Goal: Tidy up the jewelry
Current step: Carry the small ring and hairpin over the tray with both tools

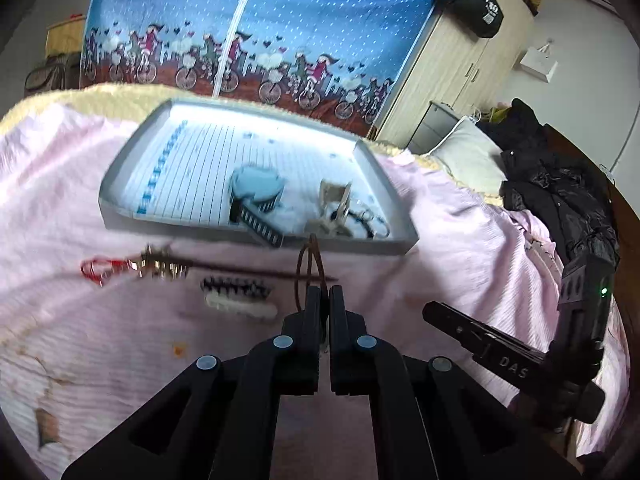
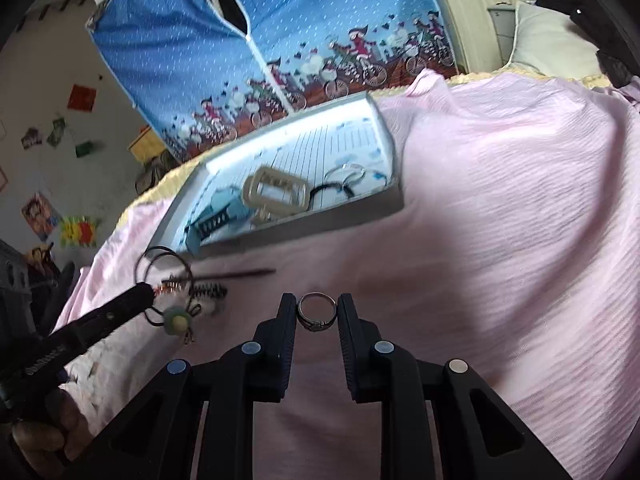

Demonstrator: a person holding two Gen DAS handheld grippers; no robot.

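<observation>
The left gripper (image 1: 325, 289) is clamped on what looks like a hair tie (image 1: 308, 258), while the right gripper (image 2: 318, 306) pinches a silver ring (image 2: 317, 312).

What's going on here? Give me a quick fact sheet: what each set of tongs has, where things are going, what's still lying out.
Surface: pink bedspread
Left tongs: shut on a dark hair-tie loop, lifted above the spread
Right tongs: closed on a silver ring
Collecting place: grey tray with lined paper inside
Already in tray: blue hair clip, beige claw clip, thin bangles
Still on spread: long hairpin with red charm, small comb clip
</observation>
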